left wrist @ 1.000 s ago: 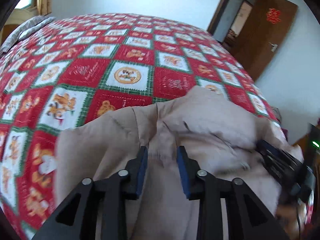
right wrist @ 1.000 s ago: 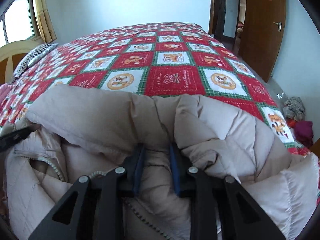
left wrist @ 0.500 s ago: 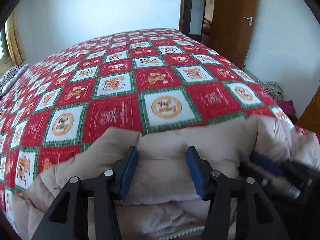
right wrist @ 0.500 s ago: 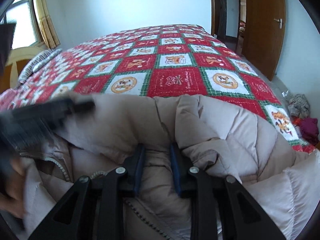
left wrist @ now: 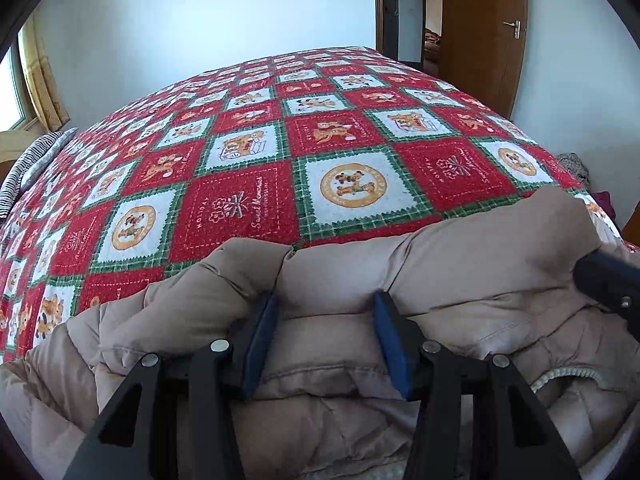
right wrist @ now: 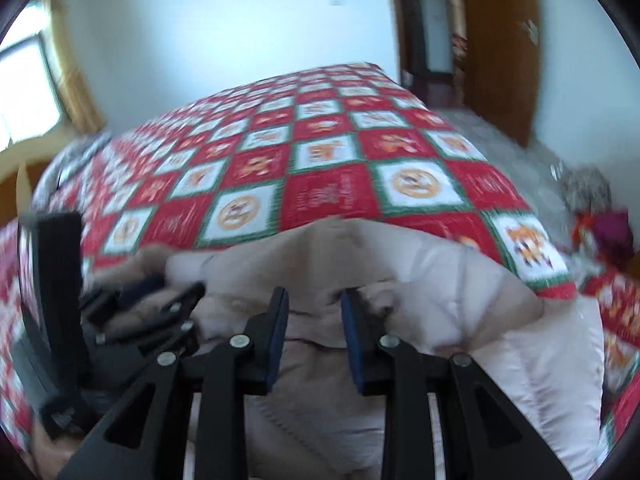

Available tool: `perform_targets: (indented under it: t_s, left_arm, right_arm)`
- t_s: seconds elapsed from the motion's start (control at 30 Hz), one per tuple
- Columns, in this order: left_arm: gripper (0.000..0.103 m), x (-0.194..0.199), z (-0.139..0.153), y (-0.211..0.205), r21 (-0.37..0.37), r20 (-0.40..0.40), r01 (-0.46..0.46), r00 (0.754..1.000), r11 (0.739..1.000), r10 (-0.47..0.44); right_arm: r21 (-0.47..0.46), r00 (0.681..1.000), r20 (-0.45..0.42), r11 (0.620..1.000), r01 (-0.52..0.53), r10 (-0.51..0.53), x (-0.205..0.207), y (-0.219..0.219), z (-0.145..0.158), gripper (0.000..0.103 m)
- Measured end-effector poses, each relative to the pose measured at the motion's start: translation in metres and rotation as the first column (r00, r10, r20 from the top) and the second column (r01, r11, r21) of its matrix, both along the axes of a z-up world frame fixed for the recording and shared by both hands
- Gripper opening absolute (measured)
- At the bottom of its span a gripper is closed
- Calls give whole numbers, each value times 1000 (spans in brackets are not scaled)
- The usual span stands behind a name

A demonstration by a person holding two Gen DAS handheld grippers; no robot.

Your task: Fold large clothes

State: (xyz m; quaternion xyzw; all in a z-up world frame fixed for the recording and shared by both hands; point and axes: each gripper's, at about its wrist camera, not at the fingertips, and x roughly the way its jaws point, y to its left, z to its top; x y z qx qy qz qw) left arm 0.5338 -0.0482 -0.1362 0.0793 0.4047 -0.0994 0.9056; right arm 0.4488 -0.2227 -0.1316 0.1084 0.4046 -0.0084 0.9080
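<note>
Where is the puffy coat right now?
The coat lies bunched at the near edge of the quilt in both wrist views, right under the left gripper and right gripper.

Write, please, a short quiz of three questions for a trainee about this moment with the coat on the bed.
1. True or false: the left tongs stand open over the beige padded coat.
2. What does the coat lie on: A bare floor, B red patchwork quilt, C wooden desk?
3. Which coat fastening shows at lower right in the left wrist view?

Key: 1 true. 2 B. 3 The zipper.
</note>
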Motion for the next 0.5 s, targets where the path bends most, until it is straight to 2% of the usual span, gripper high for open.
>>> perform_targets:
  t_s: [0.03,0.13,0.2,0.27,0.33,0.5]
  left_arm:
    - [53,-1,0,0,0,1,0,1000,1000,0]
    - [53,-1,1,-1,8,3,1,1000,1000,-1]
    - [53,-1,1,-1,11,4,1,1000,1000,-1]
    - [53,-2,1,-2,17,5,1,1000,1000,-1]
    - [53,-1,1,-3,22,5,-1,1000,1000,1]
    - [53,-2,1,-7,53,16,-7,1000,999,6]
  right_arm:
    - [28,999,-47,1000,-12,13,6,-6,-12,29]
    - [38,999,-39,999,-19,21,9,-9,-19,27]
    - [-8,999,-40,1000,-20,19,8,-1,-22,26]
    - [-122,999,-47,992,-30,25,11,15,-24,27]
    - [-173,999,-39,985,-25,19,14,20,-27,27]
    - [-181,1000,-24,983,-18,14,10,16,-25,27]
